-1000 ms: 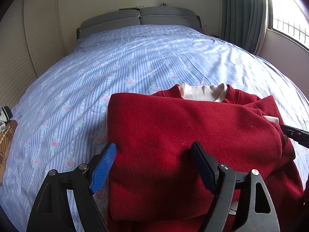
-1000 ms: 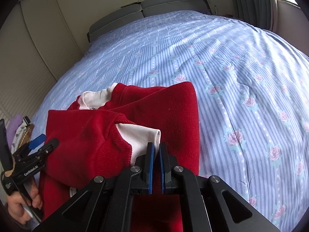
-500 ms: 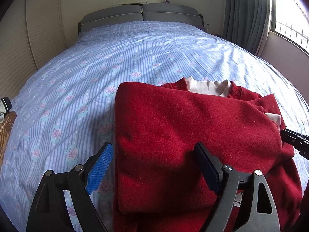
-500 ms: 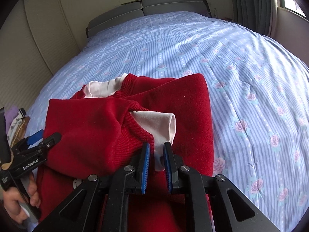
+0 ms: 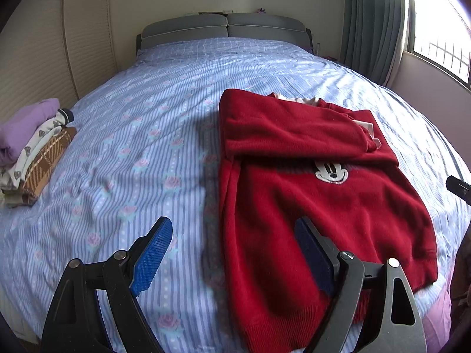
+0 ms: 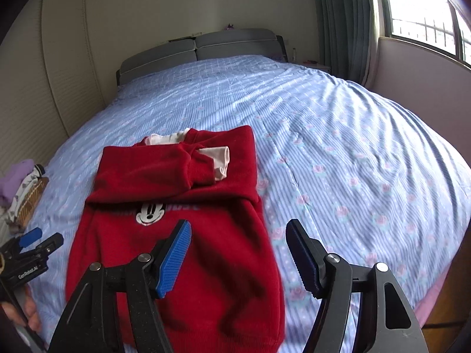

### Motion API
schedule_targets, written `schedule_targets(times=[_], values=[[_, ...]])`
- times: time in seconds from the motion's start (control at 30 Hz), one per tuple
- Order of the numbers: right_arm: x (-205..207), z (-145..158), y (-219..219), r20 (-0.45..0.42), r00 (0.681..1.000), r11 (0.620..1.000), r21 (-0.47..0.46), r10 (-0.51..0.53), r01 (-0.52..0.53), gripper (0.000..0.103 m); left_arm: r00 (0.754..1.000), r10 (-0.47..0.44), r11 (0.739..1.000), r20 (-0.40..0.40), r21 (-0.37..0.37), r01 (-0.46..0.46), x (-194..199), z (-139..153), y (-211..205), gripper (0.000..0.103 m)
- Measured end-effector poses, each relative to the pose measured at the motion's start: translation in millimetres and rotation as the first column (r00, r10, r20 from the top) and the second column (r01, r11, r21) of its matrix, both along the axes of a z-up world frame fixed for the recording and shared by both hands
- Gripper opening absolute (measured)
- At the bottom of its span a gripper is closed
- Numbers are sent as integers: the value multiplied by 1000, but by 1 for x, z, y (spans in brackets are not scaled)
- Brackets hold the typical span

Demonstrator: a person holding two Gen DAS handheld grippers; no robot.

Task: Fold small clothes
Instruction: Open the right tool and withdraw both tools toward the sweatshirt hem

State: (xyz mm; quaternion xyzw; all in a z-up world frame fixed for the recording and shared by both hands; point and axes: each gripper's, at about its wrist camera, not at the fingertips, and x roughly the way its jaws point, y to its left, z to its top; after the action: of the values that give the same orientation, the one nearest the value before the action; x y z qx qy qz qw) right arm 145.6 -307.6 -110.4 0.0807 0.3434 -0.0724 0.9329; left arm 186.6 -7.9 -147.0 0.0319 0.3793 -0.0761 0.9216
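Observation:
A small red sweater [image 5: 309, 182] with a cartoon mouse patch [image 5: 329, 172] lies flat on the bed, both sleeves folded across its chest; a white cuff [image 6: 219, 160] sticks out of the top sleeve. It also shows in the right wrist view [image 6: 182, 206]. My left gripper [image 5: 232, 235] is open and empty, above the sweater's lower left edge. My right gripper [image 6: 238, 235] is open and empty, above the sweater's lower right edge. The left gripper also shows at the left edge of the right wrist view [image 6: 38, 239].
The bed [image 5: 141, 153] has a blue striped cover with roses. A stack of folded clothes [image 5: 32, 153] lies near its left edge. A grey headboard [image 5: 226, 28] is at the far end, with a curtain [image 5: 371, 26] and a window at the right.
My right gripper has opened and let go of the white cuff. Both grippers have pulled back and up from the sweater, so its lower half and the mouse patch show now.

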Motion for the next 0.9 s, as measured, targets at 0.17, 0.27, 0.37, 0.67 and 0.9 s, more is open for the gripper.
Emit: schedule_targets(times=[0.17,0.27,0.37,0.67,0.9], values=[[-44,-15,-5,-51,998,999,-36,-32,31,68,999,19,999,-40,-30,-20,-33,-15,11,83],[-64,-27,-13,-96,993,998,7,-62,63,68,999,19,999,-48,-34,-20,-46,-24,11,83],[-75,-35,-15,-118,990,996,25,-83,87,68,998,11,999,-57,-43,-13,-55,-32,9,83],[-81,-54,-9,-162,982,995,21,-95,99,68,995,18,997,-99,-69,-25,-57,-50,14,71],[-75,-75,-9,-231,970,993,72,-72,91,68,992,3,993,-124,-114,-17,-58,-57,13,67]])
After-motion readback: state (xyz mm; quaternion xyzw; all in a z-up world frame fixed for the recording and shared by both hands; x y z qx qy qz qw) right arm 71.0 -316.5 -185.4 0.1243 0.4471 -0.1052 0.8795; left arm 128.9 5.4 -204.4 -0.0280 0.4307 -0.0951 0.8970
